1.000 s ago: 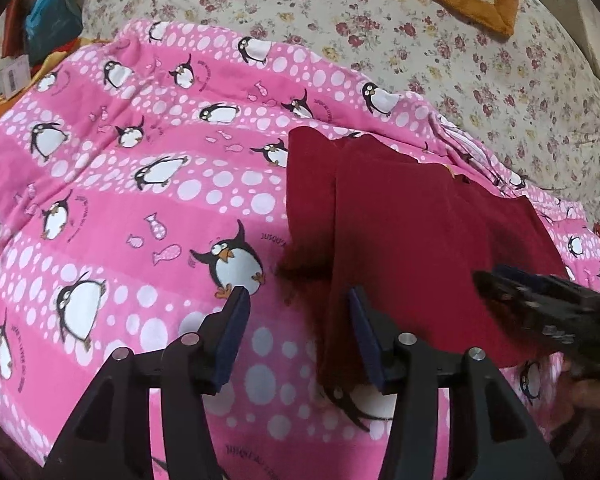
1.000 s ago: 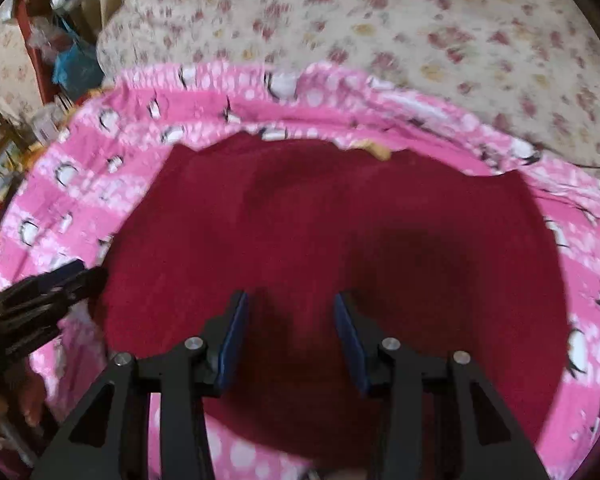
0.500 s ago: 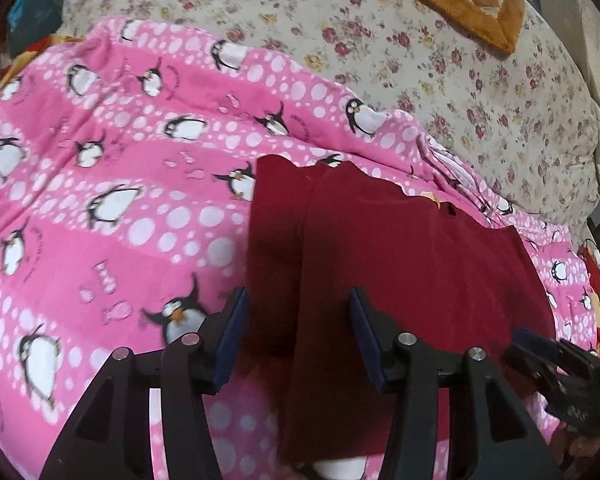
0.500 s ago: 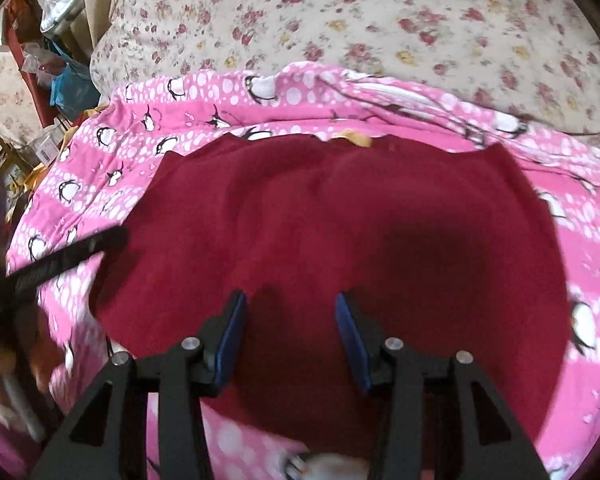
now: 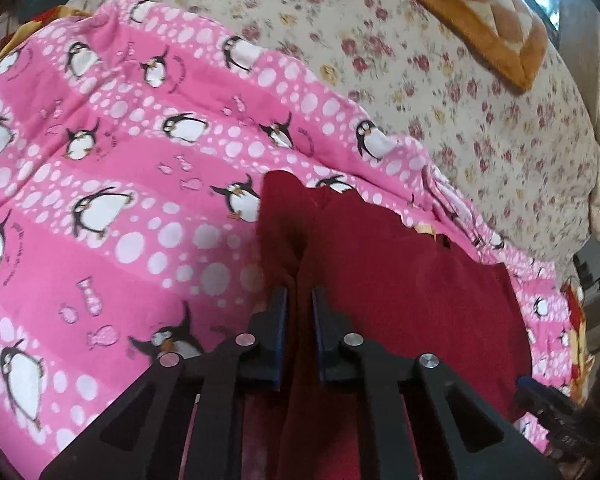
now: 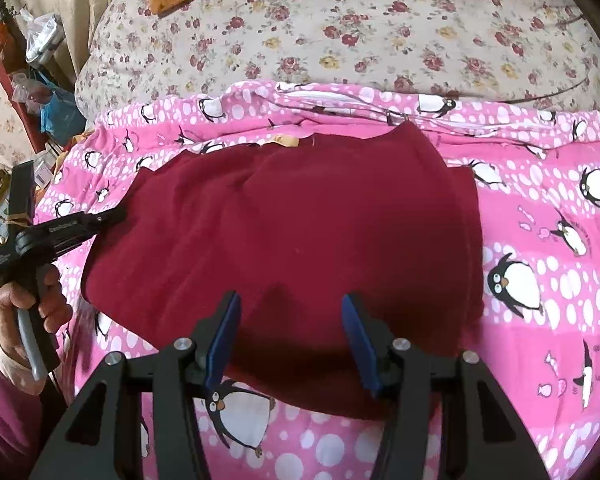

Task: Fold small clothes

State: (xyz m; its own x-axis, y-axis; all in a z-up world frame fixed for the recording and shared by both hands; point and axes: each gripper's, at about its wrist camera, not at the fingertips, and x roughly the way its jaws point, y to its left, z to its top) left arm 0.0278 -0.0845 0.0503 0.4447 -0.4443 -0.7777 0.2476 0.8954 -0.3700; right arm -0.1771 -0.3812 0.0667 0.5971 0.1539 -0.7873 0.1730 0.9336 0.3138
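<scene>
A dark red garment [image 6: 300, 232] lies spread on a pink penguin-print blanket [image 6: 540, 240]. In the left wrist view the garment [image 5: 412, 288] fills the lower right. My left gripper [image 5: 299, 304] is shut on a raised fold at the garment's left edge. It also shows in the right wrist view [image 6: 116, 213], its tip at the garment's left edge. My right gripper [image 6: 291, 320] is open and empty, above the garment's near edge. Its tip shows in the left wrist view [image 5: 540, 396] at the garment's right side.
The blanket [image 5: 120, 200] lies on a floral-print bed cover [image 6: 380, 32]. An orange quilted cushion [image 5: 480, 12] lies at the far side. Cluttered bags and boxes [image 6: 28, 80] stand off the bed's left side.
My left gripper has closed from open onto the garment's left edge fold. The right gripper has drawn back a little toward the near edge and stays open.
</scene>
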